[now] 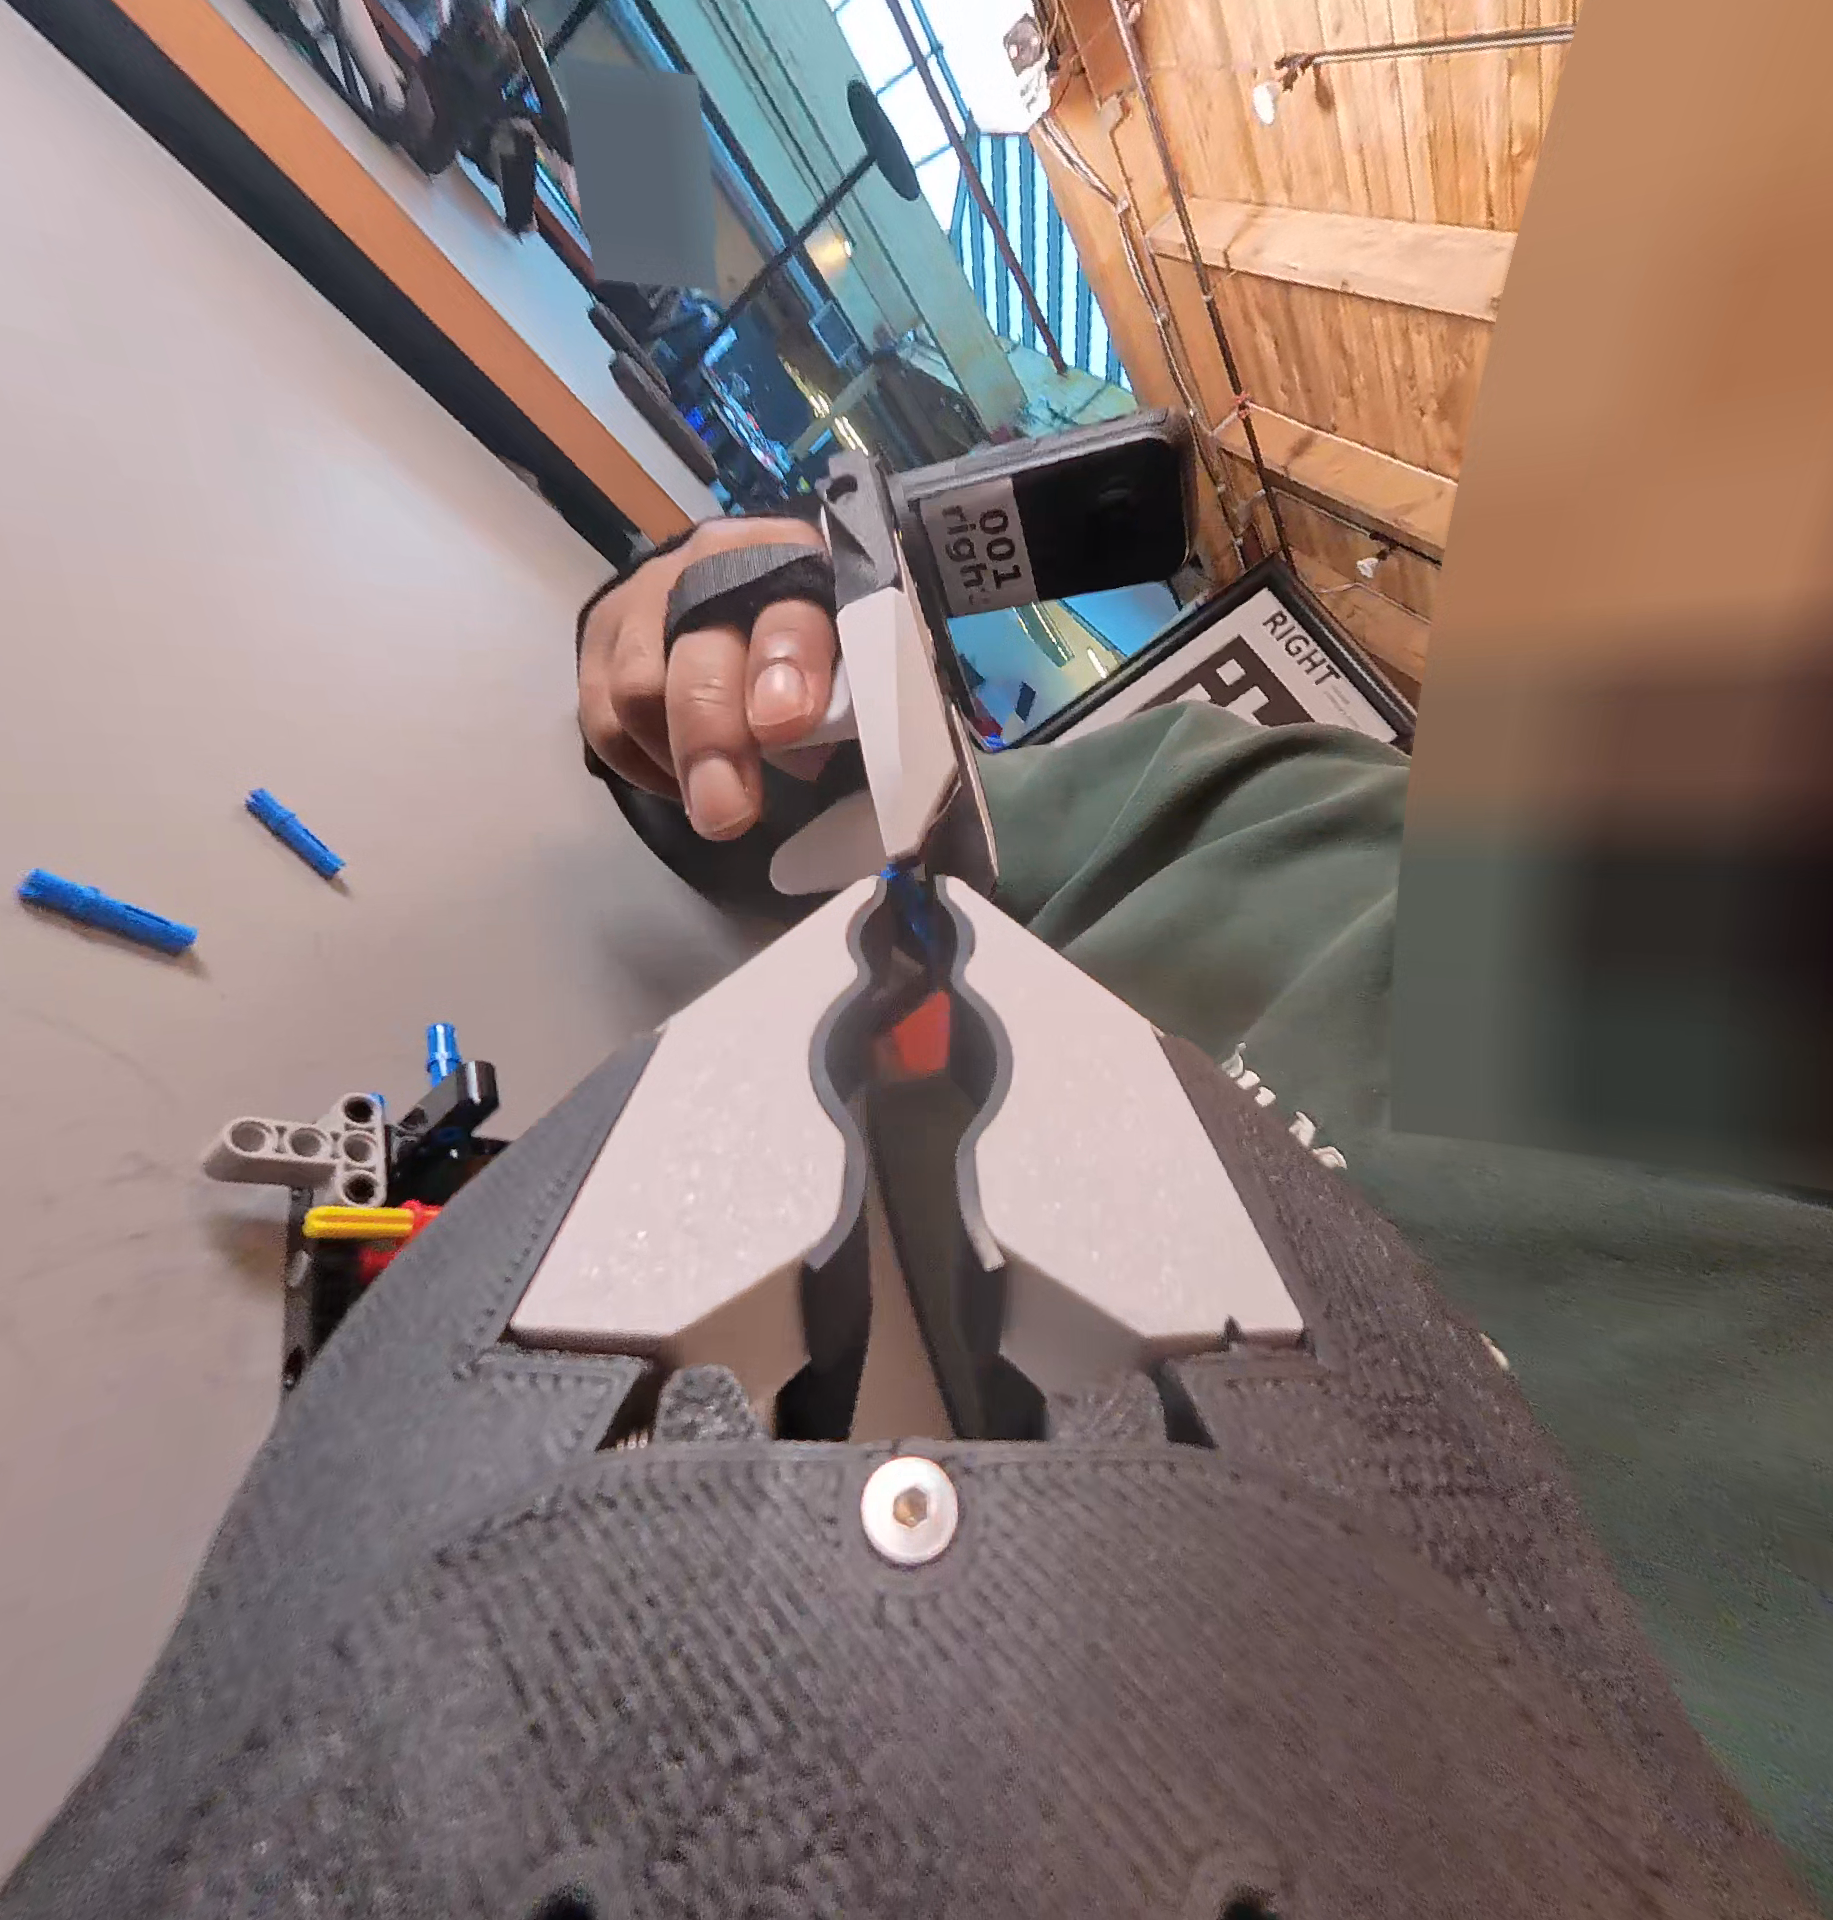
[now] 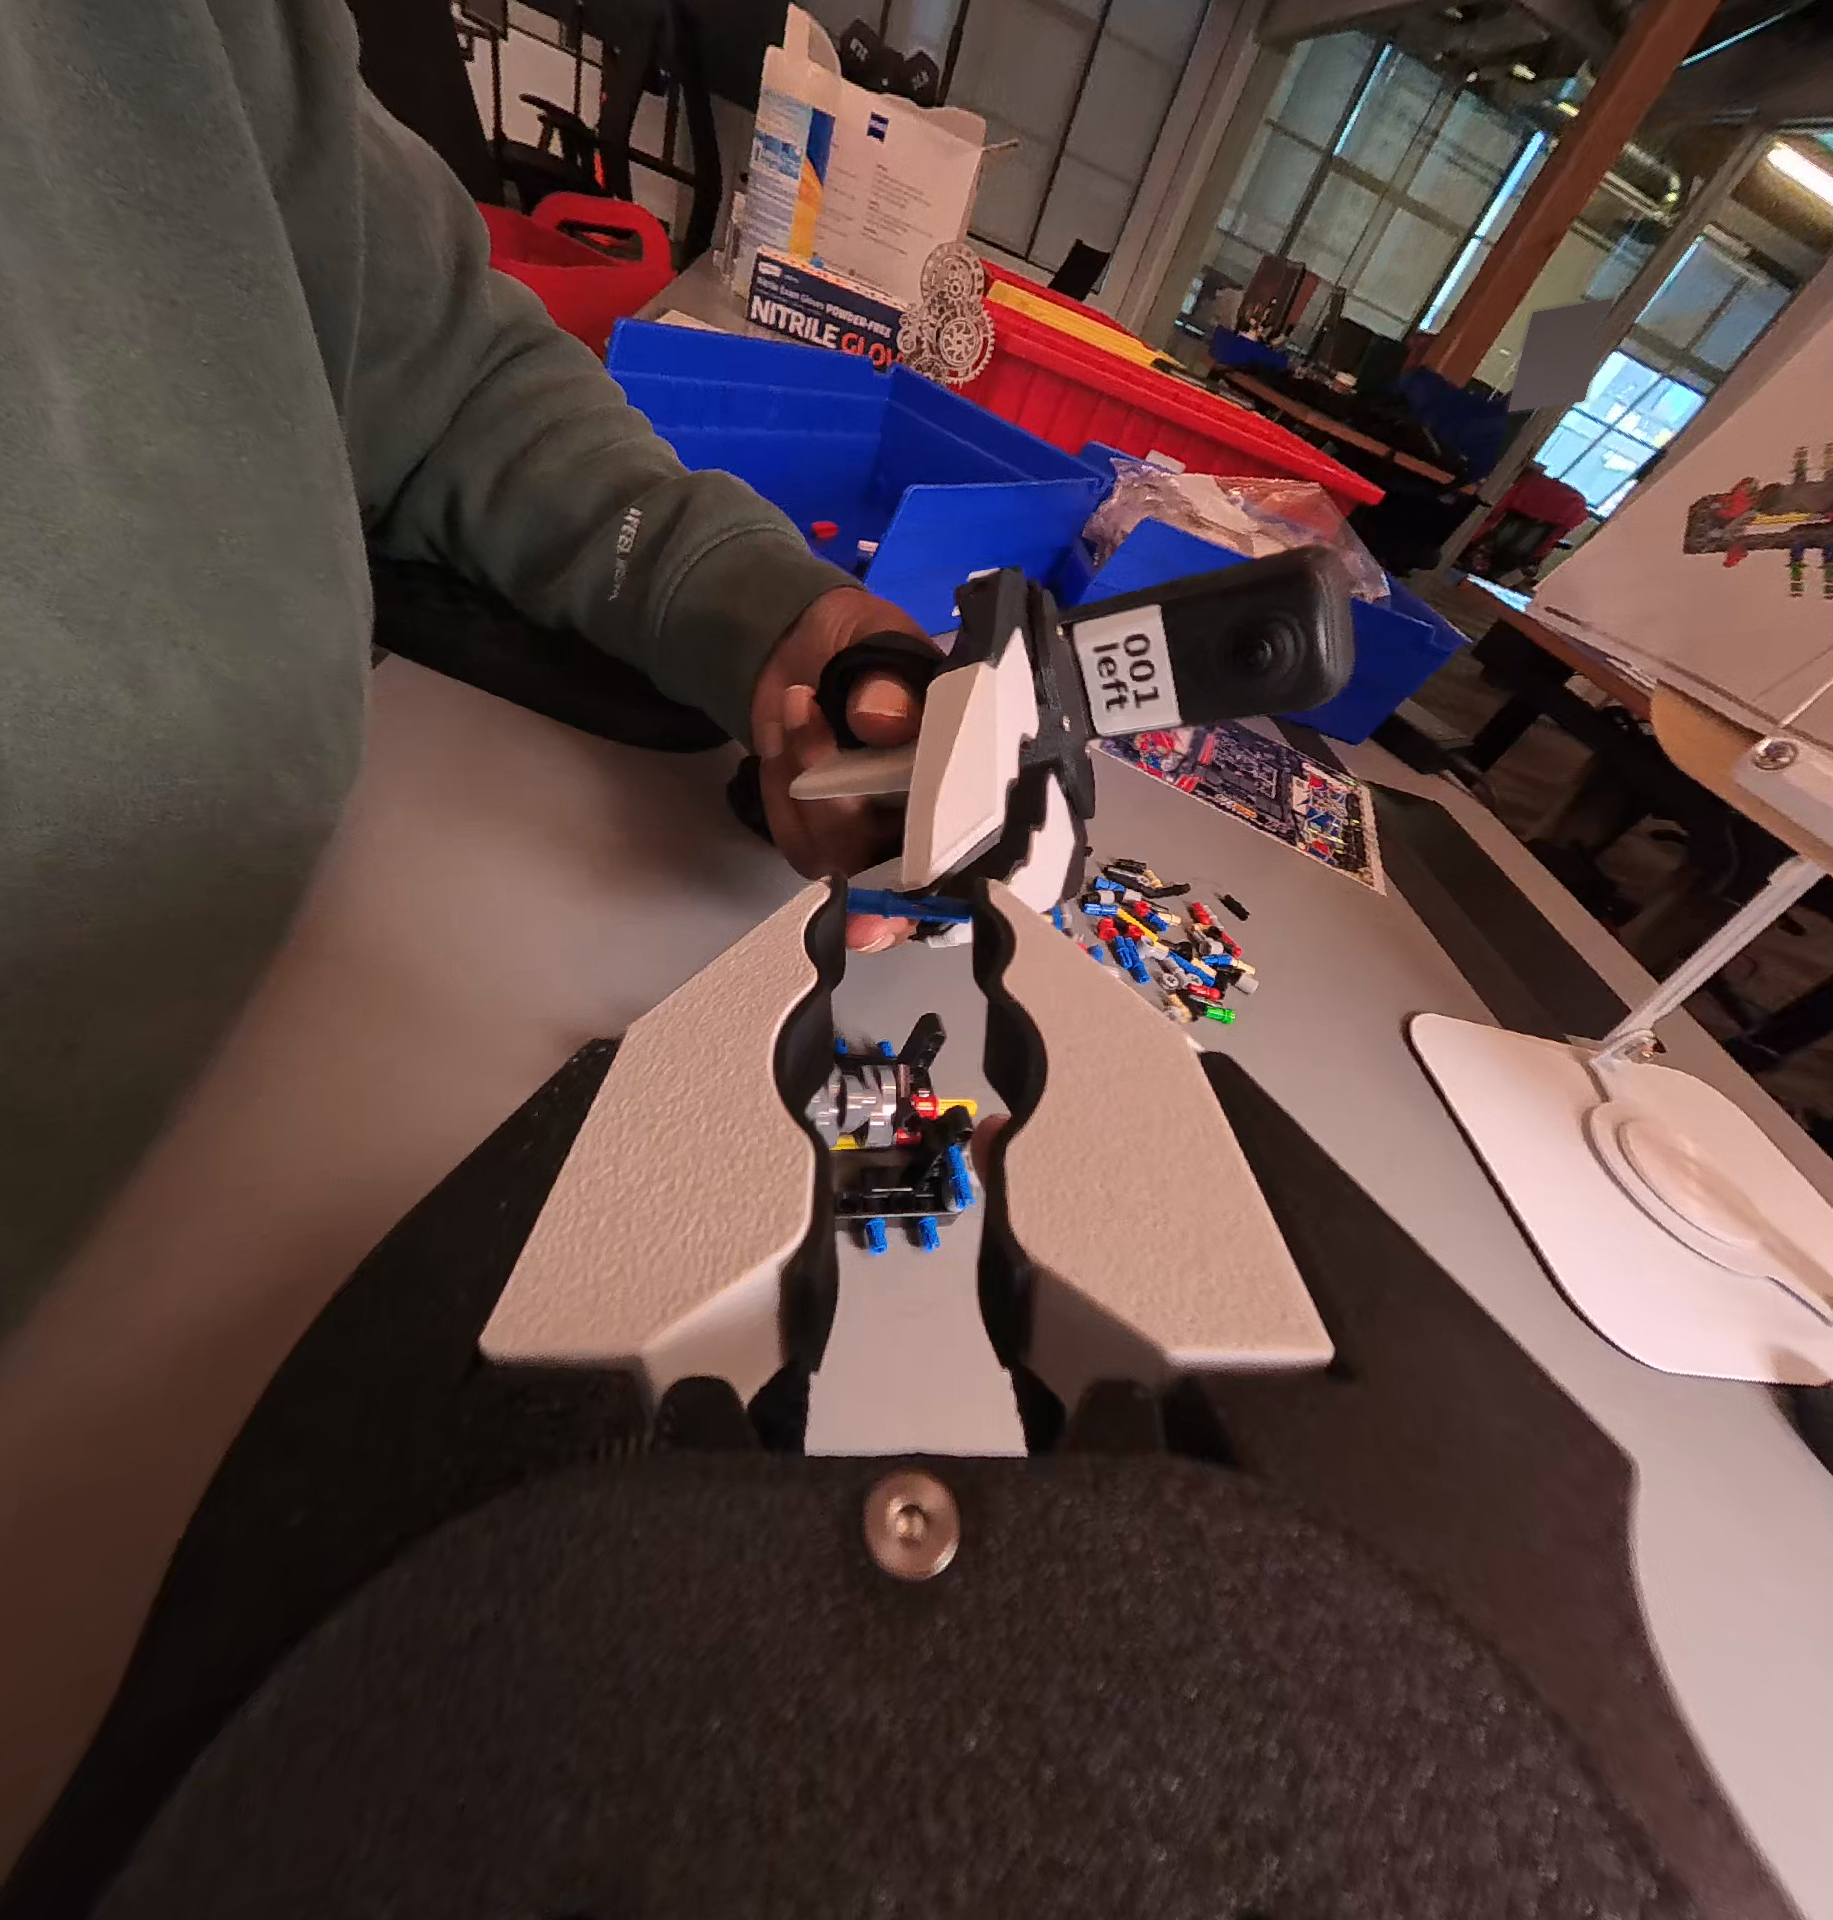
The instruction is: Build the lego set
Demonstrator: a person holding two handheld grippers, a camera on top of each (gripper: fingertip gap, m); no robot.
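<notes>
I hold a blue pin [image 1: 907, 909] [image 2: 907, 906] in the air between both grippers. My left gripper [image 1: 910, 883] is shut on it at the fingertips. In the right wrist view the pin spans the gap between my right gripper's [image 2: 909, 899] two tips, and the left gripper [image 2: 979, 790] reaches in from above. The right gripper [image 1: 891, 727] meets the pin from the far side in the left wrist view. The partly built black, grey, red and yellow model [image 1: 372, 1174] [image 2: 896, 1132] lies on the grey table [image 1: 164, 520] below. Something red [image 1: 917, 1029] shows through the left finger gap; I cannot tell what.
Two loose blue pins [image 1: 294, 831] [image 1: 107, 912] lie on the table. A pile of small parts [image 2: 1161, 935] and a printed sheet [image 2: 1255, 779] lie beyond. A white stand base [image 2: 1618, 1195] is at the right. Blue bins [image 2: 787, 416] and a red bin [image 2: 1151, 384] stand behind. Less than 4 cm separates the two grippers' tips.
</notes>
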